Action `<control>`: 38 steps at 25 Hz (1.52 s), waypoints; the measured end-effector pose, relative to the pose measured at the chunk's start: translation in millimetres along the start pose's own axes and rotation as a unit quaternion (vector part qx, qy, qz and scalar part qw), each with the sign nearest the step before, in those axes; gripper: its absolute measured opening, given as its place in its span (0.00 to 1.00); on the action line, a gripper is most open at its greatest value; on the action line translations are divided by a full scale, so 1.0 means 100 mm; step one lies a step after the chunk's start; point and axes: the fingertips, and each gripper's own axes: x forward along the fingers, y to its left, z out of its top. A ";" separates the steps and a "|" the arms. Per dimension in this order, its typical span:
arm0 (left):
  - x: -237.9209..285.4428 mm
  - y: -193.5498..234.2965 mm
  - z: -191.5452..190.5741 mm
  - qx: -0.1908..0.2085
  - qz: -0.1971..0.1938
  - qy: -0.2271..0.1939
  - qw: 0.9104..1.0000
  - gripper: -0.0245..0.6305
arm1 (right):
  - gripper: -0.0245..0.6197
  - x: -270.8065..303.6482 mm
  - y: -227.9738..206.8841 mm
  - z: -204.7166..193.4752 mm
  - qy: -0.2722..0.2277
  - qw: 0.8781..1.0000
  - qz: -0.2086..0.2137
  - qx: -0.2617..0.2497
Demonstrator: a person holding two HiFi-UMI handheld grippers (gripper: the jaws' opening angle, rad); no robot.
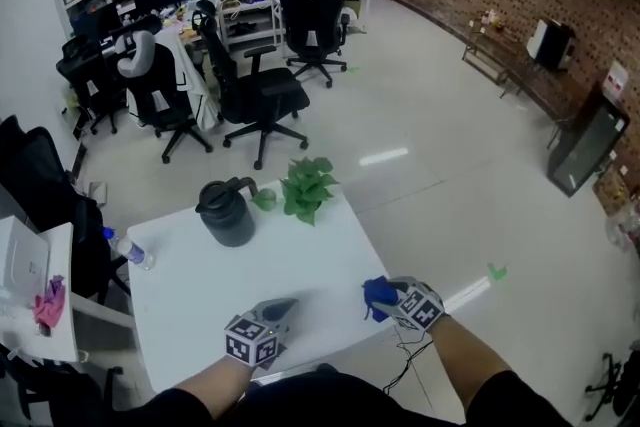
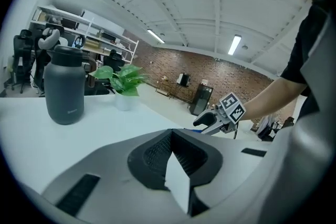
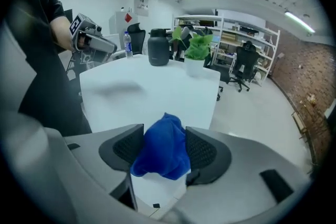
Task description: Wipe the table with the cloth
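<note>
A bunched blue cloth (image 1: 374, 296) (image 3: 161, 150) sits at the right edge of the white table (image 1: 200, 287), pinched between the pads of my right gripper (image 1: 383, 299) (image 3: 164, 153). Both pads touch its sides and the cloth rises in a peak between them. My left gripper (image 1: 283, 307) (image 2: 172, 138) hovers over the table's near middle with its jaws together and nothing in them. In the left gripper view the right gripper (image 2: 210, 119) shows across the table. In the right gripper view the left gripper (image 3: 98, 44) shows at the far left.
A dark grey jug (image 1: 227, 212) (image 2: 64, 85) and a small potted plant (image 1: 305, 187) (image 3: 195, 50) stand at the table's far edge. A water bottle (image 1: 127, 249) lies at the far left corner. Office chairs (image 1: 255, 95) stand beyond. A side table (image 1: 30, 335) is on the left.
</note>
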 end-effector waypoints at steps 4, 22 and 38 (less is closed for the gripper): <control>0.09 -0.05 -0.05 -0.005 0.006 0.006 1.000 0.04 | 0.46 0.18 0.06 -0.16 0.020 0.999 0.028 -0.011; -0.45 0.39 0.00 -0.057 0.084 -0.054 0.993 0.04 | 0.26 0.34 0.33 0.27 0.052 0.989 0.077 -0.117; -3.19 1.81 -0.66 -0.148 0.274 -0.152 0.938 0.04 | 0.26 1.93 2.98 3.10 -0.019 0.820 0.257 -0.511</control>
